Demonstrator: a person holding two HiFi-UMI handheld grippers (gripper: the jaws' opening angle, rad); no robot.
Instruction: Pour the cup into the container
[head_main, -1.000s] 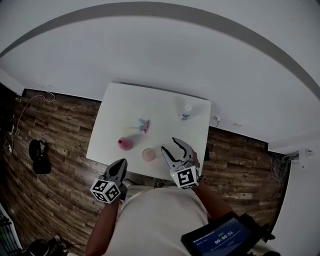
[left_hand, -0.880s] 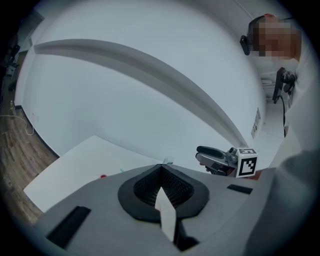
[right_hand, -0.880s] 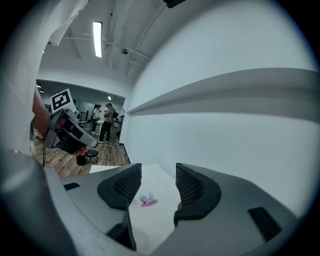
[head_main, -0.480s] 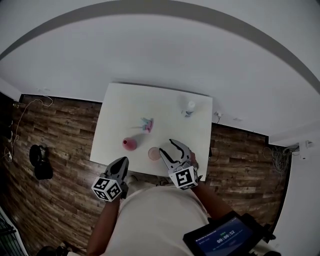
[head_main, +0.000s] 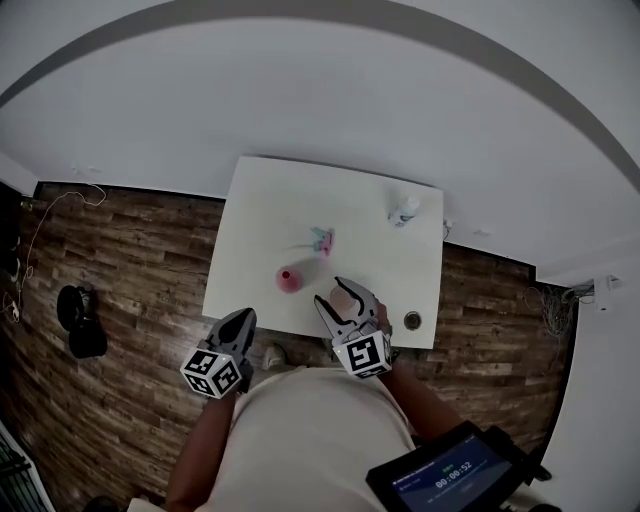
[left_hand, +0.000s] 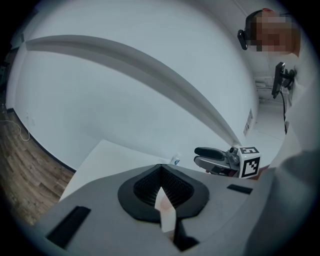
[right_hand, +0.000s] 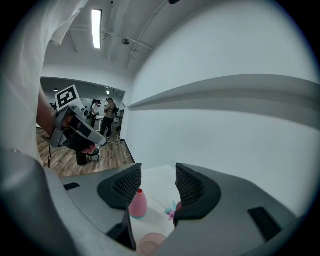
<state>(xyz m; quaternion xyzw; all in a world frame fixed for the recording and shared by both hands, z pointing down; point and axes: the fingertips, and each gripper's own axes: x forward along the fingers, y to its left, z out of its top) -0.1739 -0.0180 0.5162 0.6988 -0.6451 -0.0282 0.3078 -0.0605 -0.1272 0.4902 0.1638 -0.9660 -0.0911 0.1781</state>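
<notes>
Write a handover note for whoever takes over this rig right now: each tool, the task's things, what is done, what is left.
Left tool: shut, empty, by the white table's front edge.
Right tool: open, empty, pointing at the pink cup.
Cup stands upright near that edge; pink narrow-necked container beyond it, to its left.
Done: nothing gripped or poured.
To do: grip cup, pour into container.

R gripper (right_hand: 157, 186) now nearer cup (right_hand: 151, 245); table (head_main: 300, 200) closer
</notes>
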